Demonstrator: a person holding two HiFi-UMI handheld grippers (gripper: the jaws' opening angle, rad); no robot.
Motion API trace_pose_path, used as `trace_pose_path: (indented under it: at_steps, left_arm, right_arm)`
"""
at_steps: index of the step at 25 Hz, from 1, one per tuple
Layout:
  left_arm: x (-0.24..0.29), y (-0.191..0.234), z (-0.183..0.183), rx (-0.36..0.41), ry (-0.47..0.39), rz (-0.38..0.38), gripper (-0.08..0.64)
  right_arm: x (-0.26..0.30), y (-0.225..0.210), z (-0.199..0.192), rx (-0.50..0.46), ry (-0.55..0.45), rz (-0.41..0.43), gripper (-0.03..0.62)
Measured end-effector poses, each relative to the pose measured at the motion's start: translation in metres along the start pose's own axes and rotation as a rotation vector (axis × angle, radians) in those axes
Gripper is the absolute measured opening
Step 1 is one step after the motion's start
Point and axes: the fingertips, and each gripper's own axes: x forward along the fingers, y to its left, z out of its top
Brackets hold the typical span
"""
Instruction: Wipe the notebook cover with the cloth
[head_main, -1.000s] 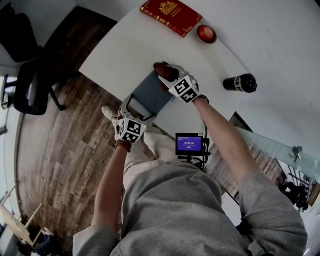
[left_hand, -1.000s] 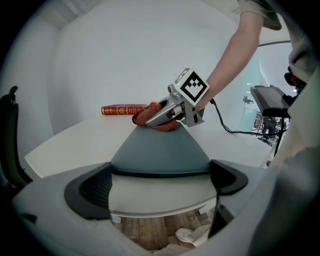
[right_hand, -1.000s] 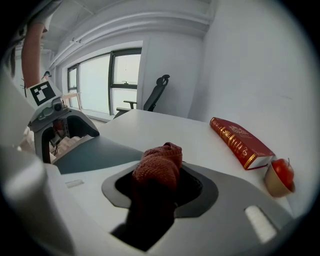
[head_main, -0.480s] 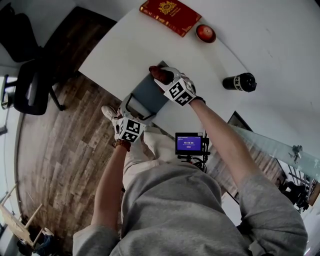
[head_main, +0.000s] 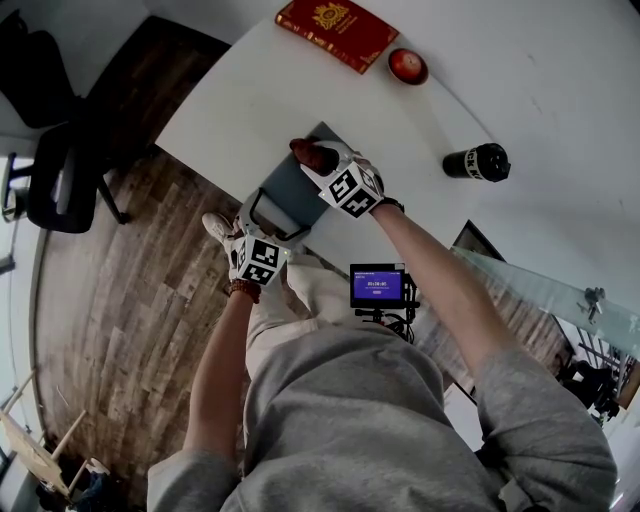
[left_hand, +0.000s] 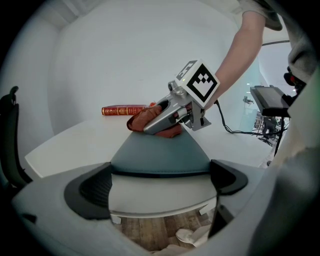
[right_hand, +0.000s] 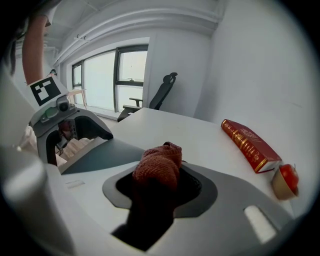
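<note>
cloth (head_main: 312, 155) seemingly rests on notebook (head_main: 290, 188), book (head_main: 338, 30) well behind.

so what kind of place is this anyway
Most likely an office or meeting room: a big white table, a black office chair on wood flooring, and tall windows along one wall.
</note>
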Motion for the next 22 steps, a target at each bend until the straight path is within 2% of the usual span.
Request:
trace_pose_path:
  at_steps: [11,17,22]
  left_arm:
    - [0.0,-0.002,0.001,-0.001,0.002,0.003,0.604]
    - [-0.001,-0.002,0.002,0.0,-0.002,0.0,0.604]
    - [0.0,-0.001,0.0,0.0,0.004,-0.002,0.604]
  right_arm:
    - [0.001,0.02,0.004,-0.027,0.034,0.041,0.158]
    - [0.007,0.06,0.019,-0.029,0.024,0.127,0.169]
    - [0.011,0.083,0.026,-0.08,0.036,0.168,0.169]
